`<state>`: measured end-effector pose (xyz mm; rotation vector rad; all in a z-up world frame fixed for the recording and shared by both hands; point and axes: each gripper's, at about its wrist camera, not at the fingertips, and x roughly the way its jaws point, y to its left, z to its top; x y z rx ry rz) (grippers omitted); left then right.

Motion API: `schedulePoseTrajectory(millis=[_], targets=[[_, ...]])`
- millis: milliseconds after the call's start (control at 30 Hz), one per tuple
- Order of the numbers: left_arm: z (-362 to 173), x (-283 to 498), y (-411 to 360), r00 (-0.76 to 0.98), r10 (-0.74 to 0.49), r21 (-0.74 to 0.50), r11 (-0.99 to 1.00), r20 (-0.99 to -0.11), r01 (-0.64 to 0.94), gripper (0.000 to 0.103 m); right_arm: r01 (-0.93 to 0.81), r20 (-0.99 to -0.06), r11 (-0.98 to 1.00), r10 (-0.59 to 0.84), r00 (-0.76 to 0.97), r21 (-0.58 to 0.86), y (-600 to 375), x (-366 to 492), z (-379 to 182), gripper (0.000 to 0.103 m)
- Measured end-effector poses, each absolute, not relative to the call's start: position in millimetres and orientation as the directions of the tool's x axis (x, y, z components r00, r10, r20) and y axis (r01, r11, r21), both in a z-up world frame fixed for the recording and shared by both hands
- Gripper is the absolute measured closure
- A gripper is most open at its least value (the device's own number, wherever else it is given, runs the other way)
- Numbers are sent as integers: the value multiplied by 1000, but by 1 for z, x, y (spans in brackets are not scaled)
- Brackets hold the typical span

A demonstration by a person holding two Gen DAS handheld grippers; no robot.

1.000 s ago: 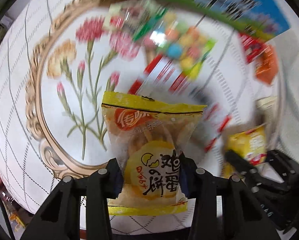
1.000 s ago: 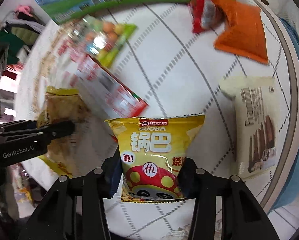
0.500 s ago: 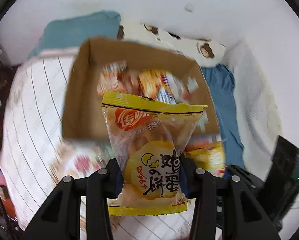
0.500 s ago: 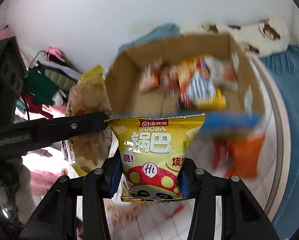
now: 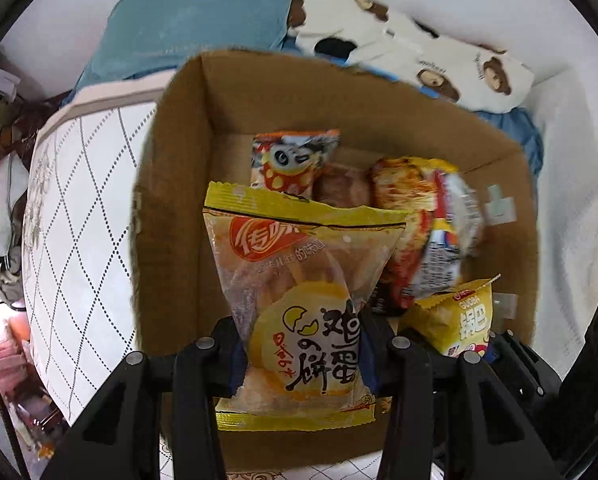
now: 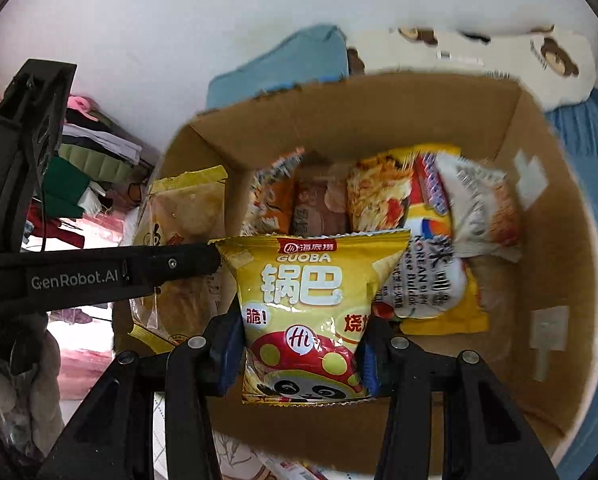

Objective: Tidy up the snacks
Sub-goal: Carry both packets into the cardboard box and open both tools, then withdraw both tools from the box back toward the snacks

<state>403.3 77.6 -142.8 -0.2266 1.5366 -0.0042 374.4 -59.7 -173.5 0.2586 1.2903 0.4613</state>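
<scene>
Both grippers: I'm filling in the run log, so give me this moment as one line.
left gripper: shut on egg cracker bag | right gripper: shut on GUOBA bag | both at cardboard box | not released

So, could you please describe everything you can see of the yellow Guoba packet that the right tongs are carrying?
The Guoba packet is a small, glossy yellow foil pouch with crimped, serrated top and bottom seals. It bears white Chinese characters, the word GUOBA, a red logo band and a cartoon panda under a red spotted cap. It looks sealed and puffed. It stands upright, pinched at its lower sides by the right tongs, held over the open cardboard box, in front of the snacks inside. Nothing but the tongs visibly touches it.
</scene>
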Motion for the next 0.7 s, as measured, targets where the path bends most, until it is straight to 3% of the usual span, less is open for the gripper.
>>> schedulePoseTrajectory(millis=[200, 267, 300, 333, 400, 700], targets=[[-166, 402, 80, -40, -125, -118, 982, -991, -144, 61, -174, -864, 866, 491, 110, 469, -48, 381, -202, 52], [-170, 400, 81, -52, -134, -124, 980, -990, -158, 54, -166, -867, 861, 495, 61, 480, -45, 383, -212, 35], [-170, 400, 81, -52, -140, -130, 979, -989, -159, 48, -169, -872, 864, 487, 51, 474, -44, 383, -214, 22], [-169, 399, 80, -53, -141, -131, 979, -989, -157, 29, -177, -881, 872, 471, 51, 456, -43, 383, -215, 12], [-166, 398, 76, -37, -116, -110, 984, -993, -138, 6, -179, -895, 887, 442, 58, 427, -45, 383, -217, 8], [-149, 385, 71, 36, -88, -92, 987, -995, -134, 6, -149, -936, 937, 333, 114, 315, -71, 379, -209, 4]])
